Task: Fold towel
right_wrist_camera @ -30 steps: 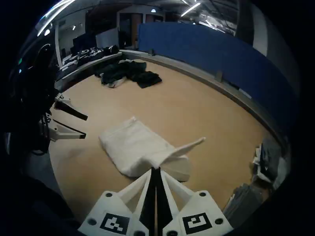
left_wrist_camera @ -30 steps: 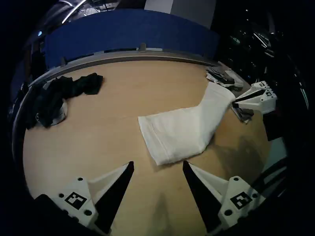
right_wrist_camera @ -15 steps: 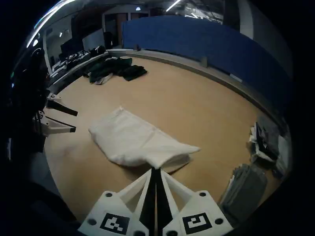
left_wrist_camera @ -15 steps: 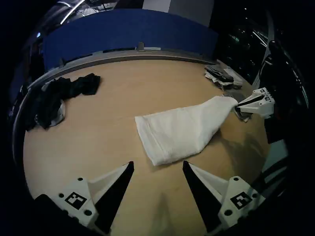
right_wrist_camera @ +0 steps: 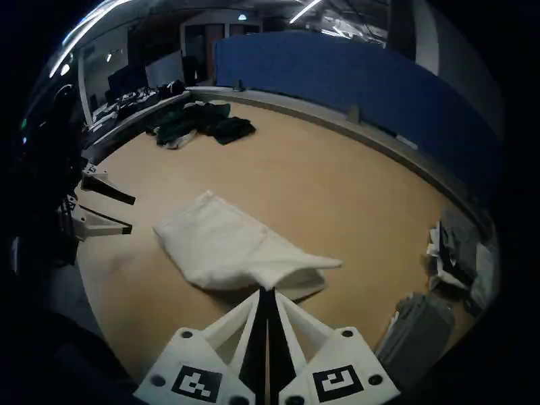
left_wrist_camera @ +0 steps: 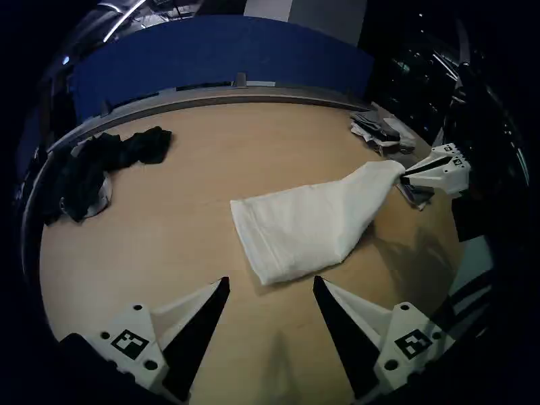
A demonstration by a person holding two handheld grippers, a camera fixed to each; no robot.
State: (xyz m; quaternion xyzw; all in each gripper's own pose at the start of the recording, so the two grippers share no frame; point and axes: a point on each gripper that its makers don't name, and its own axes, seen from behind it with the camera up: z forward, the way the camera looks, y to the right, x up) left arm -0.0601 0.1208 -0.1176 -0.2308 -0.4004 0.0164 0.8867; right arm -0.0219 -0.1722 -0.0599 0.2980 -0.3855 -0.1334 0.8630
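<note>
While my right gripper, jaws clenched on a towel corner, held it off the counter for folding over, my left gripper hovered nearby, jaws released.

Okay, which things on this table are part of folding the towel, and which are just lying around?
Part of the job:
white towel
right gripper, pinching the towel's corner
left gripper, open near the towel

Just lying about:
heap of dark clothes
grey folded cloths by the table edge
blue partition behind
</note>
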